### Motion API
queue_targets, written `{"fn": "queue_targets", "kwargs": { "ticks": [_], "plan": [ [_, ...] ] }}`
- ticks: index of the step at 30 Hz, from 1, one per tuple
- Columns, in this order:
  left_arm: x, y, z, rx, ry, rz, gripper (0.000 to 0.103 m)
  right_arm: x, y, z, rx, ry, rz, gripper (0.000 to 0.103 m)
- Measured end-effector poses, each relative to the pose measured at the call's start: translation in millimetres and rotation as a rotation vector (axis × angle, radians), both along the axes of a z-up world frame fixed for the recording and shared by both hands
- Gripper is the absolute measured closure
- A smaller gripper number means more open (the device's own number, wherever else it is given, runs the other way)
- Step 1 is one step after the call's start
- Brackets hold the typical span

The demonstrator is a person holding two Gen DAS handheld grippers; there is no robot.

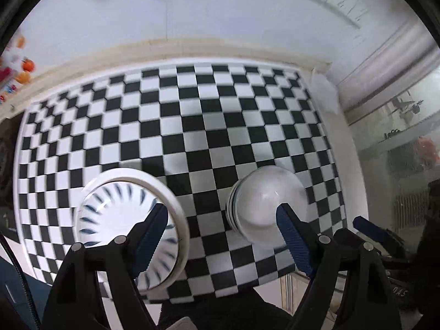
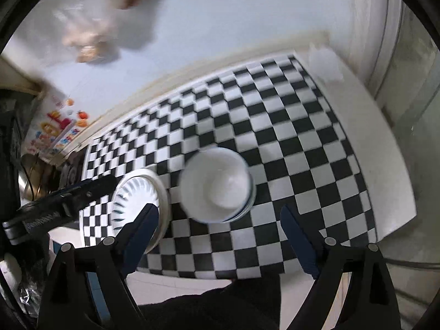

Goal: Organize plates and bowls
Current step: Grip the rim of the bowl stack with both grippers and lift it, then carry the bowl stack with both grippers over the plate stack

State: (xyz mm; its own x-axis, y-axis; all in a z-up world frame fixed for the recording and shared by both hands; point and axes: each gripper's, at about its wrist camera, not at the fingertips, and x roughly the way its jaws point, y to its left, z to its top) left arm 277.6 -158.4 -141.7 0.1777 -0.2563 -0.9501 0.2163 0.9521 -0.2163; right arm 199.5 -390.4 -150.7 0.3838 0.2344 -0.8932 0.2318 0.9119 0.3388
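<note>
Two piles sit near each other on the checkered tabletop (image 1: 220,115). The plate (image 1: 121,214) is white with little blue dashes in a ring, on a bigger white plate. The bowls (image 2: 217,184) are plain white, maybe three stacked; it's blurry. My left fingers (image 1: 222,236) and right fingers (image 2: 220,236) are spread, holding nothing.
</note>
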Motion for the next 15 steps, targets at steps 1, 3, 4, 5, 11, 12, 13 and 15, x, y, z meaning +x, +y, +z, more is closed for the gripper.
{"fn": "queue_targets", "kwargs": {
  "ticks": [1, 3, 4, 5, 11, 12, 13, 15],
  "plan": [
    [7, -4, -9, -0.004, 0.025, -0.006, 0.023, 7, -5, -12, 0.018, 0.013, -0.006, 0.011],
    [22, -11, -35, 0.005, 0.092, -0.009, 0.024, 23, -18, -39, 0.065, 0.044, -0.024, 0.011],
    [27, -15, -44, 0.001, 0.122, -0.017, 0.024, 29, -23, -49, 0.082, 0.053, -0.031, 0.011],
    [31, -18, -55, 0.003, 0.157, -0.024, 0.024, 37, -30, -62, 0.101, 0.072, -0.041, 0.011],
    [45, -36, -110, -0.003, 0.325, -0.075, 0.030, 61, -45, -124, 0.237, 0.187, -0.052, 0.018],
    [45, -38, -116, -0.008, 0.343, -0.085, 0.033, 64, -46, -134, 0.258, 0.213, -0.053, 0.021],
    [46, -40, -121, -0.013, 0.358, -0.093, 0.035, 67, -47, -144, 0.284, 0.230, -0.052, 0.025],
    [46, -42, -130, -0.028, 0.394, -0.092, 0.044, 71, -45, -158, 0.320, 0.257, -0.047, 0.029]
  ]
}}
